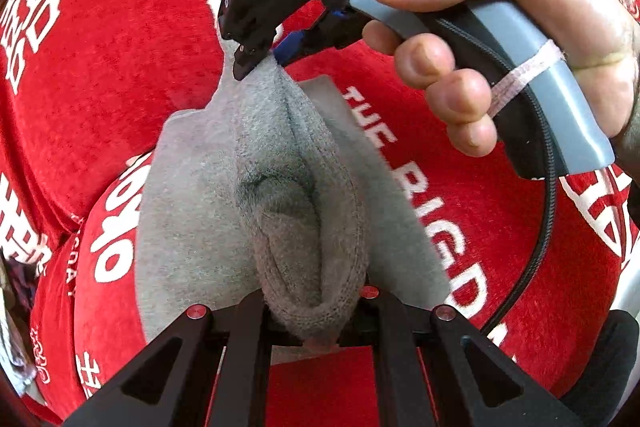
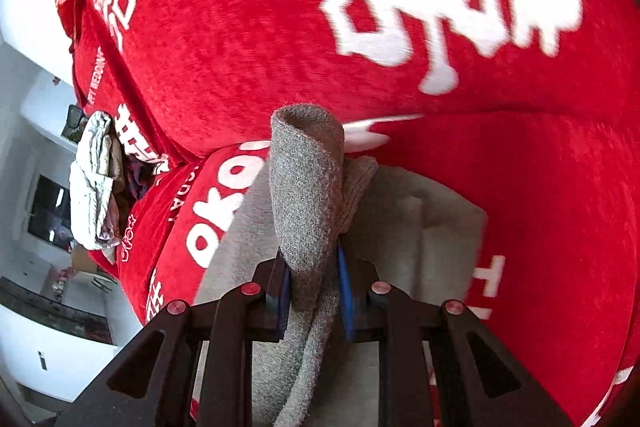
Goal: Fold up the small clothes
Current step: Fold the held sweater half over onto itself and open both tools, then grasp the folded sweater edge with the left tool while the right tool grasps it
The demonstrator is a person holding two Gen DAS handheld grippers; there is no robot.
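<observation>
The left hand-held gripper (image 1: 316,323) is clenched on the near end of the grey cloth (image 1: 256,195), the right hand-held gripper (image 1: 256,61) on its far end, lifted above the red cover (image 1: 120,39); the thin far pinch may slip if stretched; the hand (image 1: 520,39) reaches in from above-right

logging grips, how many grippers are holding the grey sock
2: left gripper pinches its near end, right gripper the far end, over the red cover.

Your sock (image 1: 296,195) hangs mid-frame between both grippers, over the cushion (image 1: 120,39); cloth pile (image 2: 94,183) sits left.
</observation>
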